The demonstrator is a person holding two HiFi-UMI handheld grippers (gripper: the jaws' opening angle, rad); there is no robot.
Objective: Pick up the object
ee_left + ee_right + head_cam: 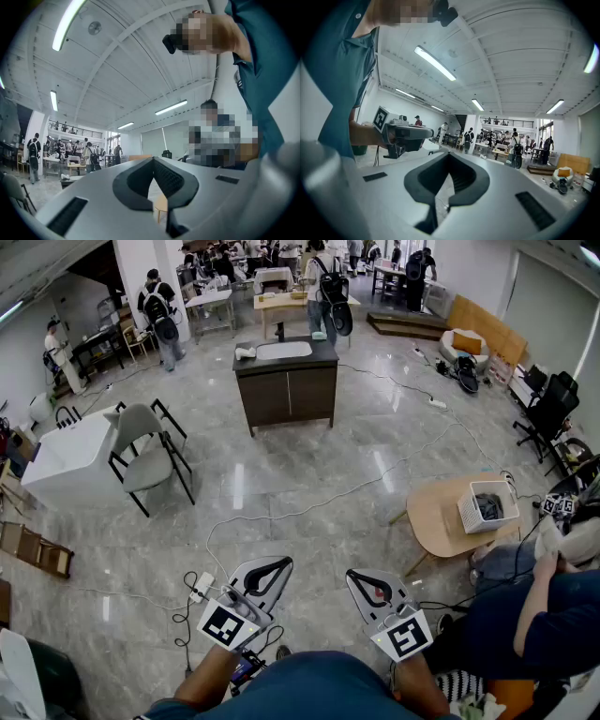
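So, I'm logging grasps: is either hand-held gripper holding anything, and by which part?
Nothing is held. The left hand-held gripper and the right hand-held gripper both have their jaws together, with nothing between them.

White basket (488, 505) on round wooden table (433, 521)

This is looking like a large open lab or workshop hall rather than a home. Tube lights (435, 63) are glowing along a high white ceiling, and a railed mezzanine (511, 123) is overlooking the room. People with backpacks (159, 310) are standing around worktables (211, 301) at the far end. A cable (356, 489) is trailing across the polished grey stone floor (281, 474), where a sink cabinet (286, 381), a white table (70, 451), a grey chair (141, 442) and a round wooden table (436, 521) are standing well apart.
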